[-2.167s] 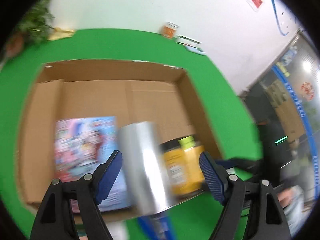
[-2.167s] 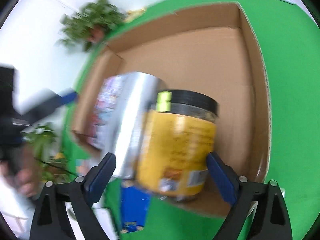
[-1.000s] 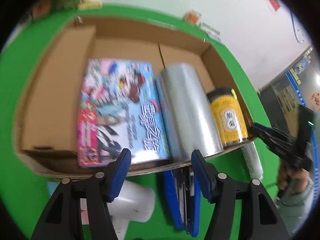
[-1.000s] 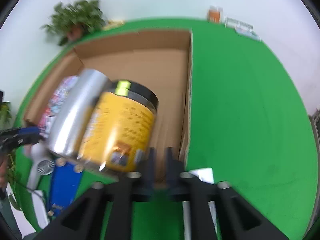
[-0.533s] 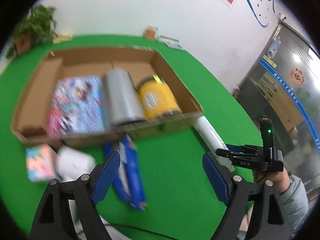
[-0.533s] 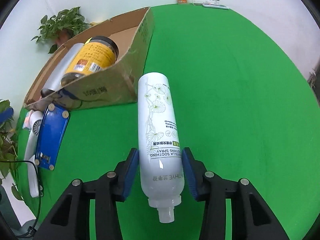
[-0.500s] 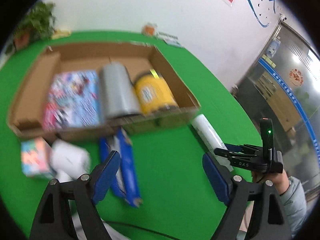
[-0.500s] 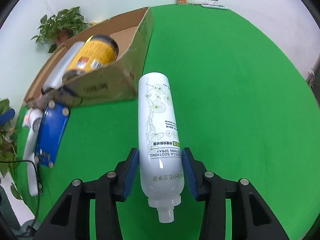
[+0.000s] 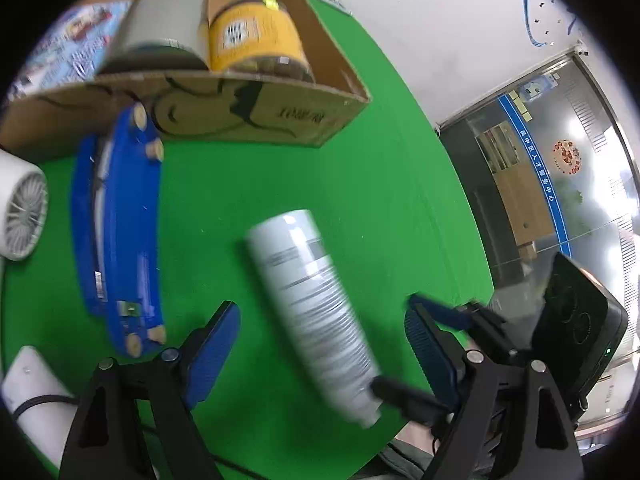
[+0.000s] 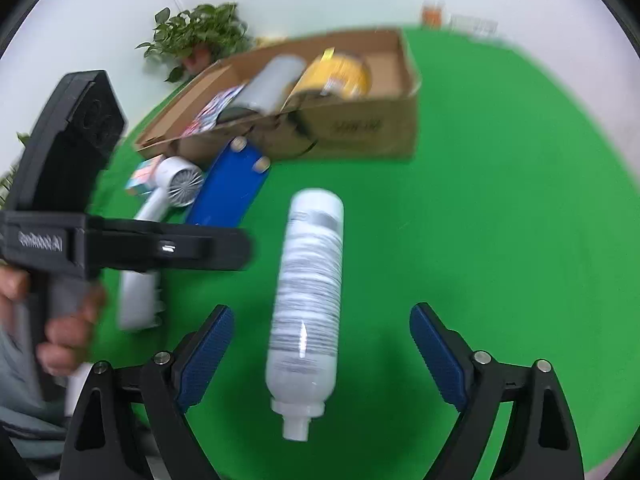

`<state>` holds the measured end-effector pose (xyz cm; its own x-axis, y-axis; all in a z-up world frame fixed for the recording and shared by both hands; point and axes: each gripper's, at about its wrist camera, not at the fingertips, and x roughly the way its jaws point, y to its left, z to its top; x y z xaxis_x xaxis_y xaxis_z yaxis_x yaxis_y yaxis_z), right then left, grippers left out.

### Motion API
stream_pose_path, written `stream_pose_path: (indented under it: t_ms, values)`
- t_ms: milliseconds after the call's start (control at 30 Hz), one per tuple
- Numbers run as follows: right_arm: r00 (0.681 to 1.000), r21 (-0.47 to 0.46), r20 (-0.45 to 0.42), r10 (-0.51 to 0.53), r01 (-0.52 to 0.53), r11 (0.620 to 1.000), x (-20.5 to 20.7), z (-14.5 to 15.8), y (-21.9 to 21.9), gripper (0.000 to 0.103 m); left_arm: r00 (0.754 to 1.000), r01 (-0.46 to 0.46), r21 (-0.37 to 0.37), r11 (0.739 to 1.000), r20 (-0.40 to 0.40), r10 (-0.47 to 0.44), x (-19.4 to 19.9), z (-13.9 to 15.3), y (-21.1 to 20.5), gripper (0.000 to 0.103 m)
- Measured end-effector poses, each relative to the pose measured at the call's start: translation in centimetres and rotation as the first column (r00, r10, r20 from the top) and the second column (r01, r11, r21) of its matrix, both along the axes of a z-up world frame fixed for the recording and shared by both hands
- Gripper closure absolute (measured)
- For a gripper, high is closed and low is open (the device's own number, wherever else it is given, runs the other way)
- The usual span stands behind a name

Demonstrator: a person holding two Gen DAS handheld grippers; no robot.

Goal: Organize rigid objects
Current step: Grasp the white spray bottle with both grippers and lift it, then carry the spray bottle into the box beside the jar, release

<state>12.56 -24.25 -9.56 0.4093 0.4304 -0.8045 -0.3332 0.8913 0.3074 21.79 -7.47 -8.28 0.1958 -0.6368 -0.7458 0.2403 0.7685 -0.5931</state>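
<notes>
A white spray bottle (image 10: 310, 300) lies on the green table, cap end towards me; it also shows in the left wrist view (image 9: 310, 308). My right gripper (image 10: 322, 350) is open, its fingers wide on either side of the bottle and apart from it. My left gripper (image 9: 322, 340) is open too, with the bottle lying between its fingers. A cardboard box (image 10: 360, 128) at the back holds a silver cylinder (image 10: 274, 80), a yellow jar (image 10: 340, 74) and a colourful booklet (image 10: 216, 110).
A blue case (image 10: 230, 184), a white hair dryer (image 10: 168, 200) and a small colourful box (image 10: 142, 176) lie left of the bottle, in front of the cardboard box. A potted plant (image 10: 200, 36) stands at the back left. The left hand-held unit (image 10: 80, 216) sits close on the left.
My right gripper has opened wide and let go of the white bottle, which now lies free. My left gripper has swung low over the table, close to the bottle.
</notes>
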Motion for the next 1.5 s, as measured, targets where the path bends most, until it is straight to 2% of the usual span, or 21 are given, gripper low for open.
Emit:
stream_pose_path:
  t_ms: [67, 100, 200, 300, 333, 367, 467, 567, 633, 767, 900, 1067, 1167, 1233, 1367, 1500]
  values:
    - [0.997, 0.034, -0.073, 0.031, -0.029, 0.999, 0.4, -1.5, 1.6, 0.034, 1.000, -0.003, 0.012, 1.000, -0.021, 0.004, 0.3, -0.5, -0.1, 0.020]
    - [0.995, 0.042, -0.089, 0.042, -0.038, 0.998, 0.2, -2.6, 1.8, 0.038, 0.999, -0.017, 0.049, 0.999, -0.030, 0.019, 0.3, -0.8, -0.1, 0.020]
    - [0.987, 0.091, -0.131, 0.089, -0.077, 0.993, 0.1, -3.4, 3.8, 0.043, 0.997, -0.030, 0.092, 0.995, -0.070, 0.036, 0.1, -1.8, 0.4, 0.025]
    - [0.983, 0.074, -0.144, 0.114, -0.104, 0.992, -0.2, -3.6, 5.5, 0.056, 0.995, -0.028, 0.119, 0.992, -0.093, 0.039, 0.1, -2.1, 0.5, 0.044]
    - [0.984, 0.051, -0.141, 0.109, -0.103, 0.993, -0.6, -3.7, 5.9, 0.055, 0.996, -0.023, 0.141, 0.990, -0.085, 0.036, 0.0, -2.1, 0.4, 0.051]
    - [0.984, 0.039, -0.140, 0.108, -0.103, 0.994, -0.6, -3.8, 6.4, 0.055, 0.996, -0.019, 0.167, 0.986, -0.079, 0.032, -0.1, -2.0, 0.3, 0.055]
    - [0.984, 0.049, -0.147, 0.097, -0.091, 0.995, -0.4, -3.7, 6.2, 0.056, 0.997, -0.023, 0.151, 0.988, -0.074, 0.035, -0.3, -1.9, 0.9, 0.056]
    - [0.991, 0.013, -0.106, 0.076, -0.075, 0.997, -1.1, -2.8, 6.3, 0.057, 0.999, -0.026, 0.159, 0.987, -0.038, 0.033, -1.0, -1.2, 1.0, 0.058]
    - [0.996, 0.009, -0.067, 0.065, -0.064, 0.998, -1.2, -1.9, 6.6, 0.057, 0.999, -0.028, 0.168, 0.985, 0.022, 0.024, -1.7, 0.4, 0.8, 0.058]
    - [0.995, 0.014, 0.077, 0.059, -0.060, 0.998, -0.7, 3.2, 5.9, 0.058, 0.987, -0.056, 0.164, 0.985, 0.155, 0.030, -1.8, 5.4, 0.7, 0.059]
    - [0.977, -0.010, 0.209, 0.040, -0.039, 0.999, 1.6, 8.6, 5.7, 0.058, 0.942, -0.074, 0.182, 0.980, 0.336, 0.009, 0.1, 11.7, -0.4, 0.060]
    - [0.949, -0.033, 0.312, 0.048, -0.039, 0.999, 6.1, 15.2, 5.2, 0.058, 0.917, -0.085, 0.141, 0.986, 0.398, 0.022, 5.1, 17.6, -0.8, 0.059]
    - [0.951, -0.059, 0.299, 0.079, -0.065, 0.996, 10.0, 17.9, 4.7, 0.058, 0.923, -0.090, 0.132, 0.987, 0.383, 0.033, 9.0, 19.2, -1.5, 0.059]
    - [0.954, -0.083, 0.283, 0.098, -0.077, 0.994, 13.0, 18.8, 4.4, 0.058, 0.941, -0.093, 0.106, 0.990, 0.334, 0.052, 12.0, 19.6, -1.9, 0.059]
    - [0.965, -0.112, 0.240, 0.109, -0.084, 0.990, 17.2, 17.8, 3.7, 0.058, 0.966, -0.085, 0.087, 0.992, 0.249, 0.061, 16.3, 17.7, -2.8, 0.059]
    - [0.974, -0.124, 0.208, 0.092, -0.067, 0.990, 20.5, 14.6, 3.2, 0.058, 0.983, -0.067, 0.078, 0.995, 0.175, 0.053, 19.4, 14.4, -3.7, 0.060]
